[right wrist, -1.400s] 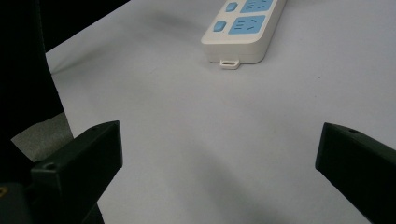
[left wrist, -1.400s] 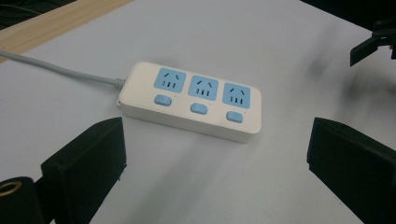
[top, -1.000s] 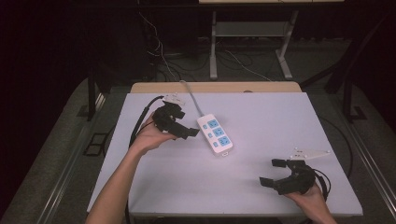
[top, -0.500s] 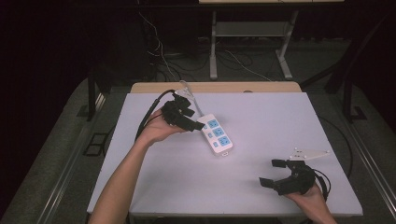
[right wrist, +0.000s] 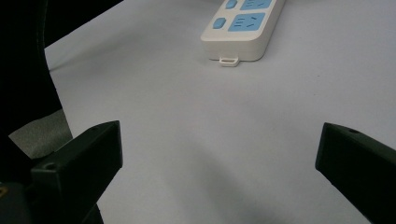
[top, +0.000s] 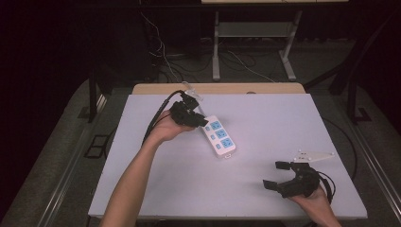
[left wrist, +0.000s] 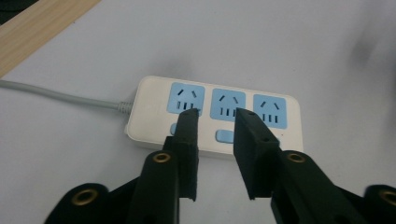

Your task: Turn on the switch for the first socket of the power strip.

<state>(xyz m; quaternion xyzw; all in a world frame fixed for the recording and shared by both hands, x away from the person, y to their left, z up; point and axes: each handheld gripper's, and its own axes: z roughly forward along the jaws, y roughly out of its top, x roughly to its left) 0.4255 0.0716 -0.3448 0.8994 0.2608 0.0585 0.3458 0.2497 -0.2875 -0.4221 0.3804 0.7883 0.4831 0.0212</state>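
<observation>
We see a white power strip (top: 218, 136) with three blue sockets lying flat on the pale counter (top: 265, 118), a little left of the middle and toward the far side. Its grey cable (left wrist: 60, 97) leaves the far end and goes toward the far edge of the counter.

We judge the power strip to be a stiff plastic body, light, with a smooth and rather slippery shell. It should not bend or break under a normal grip. The best place to take hold seems to be across its narrow width, on the two long sides, near the middle. The cable is soft, and it may pull back a little if we move the strip.

The left gripper (top: 196, 121) hovers just above the cable end of the strip. Its fingers (left wrist: 187, 135) are only a little apart and hold nothing. For the width of the strip this gap looks too small.

The right gripper (top: 278, 175) is at the near right, well apart from the strip. Its fingers (right wrist: 79, 158) are spread wide and are empty.

Around the strip the counter is bare, so nothing stands in the way. Beyond the far edge we see a wooden board (top: 217, 88) and loose cables on the floor (top: 165, 56).
</observation>
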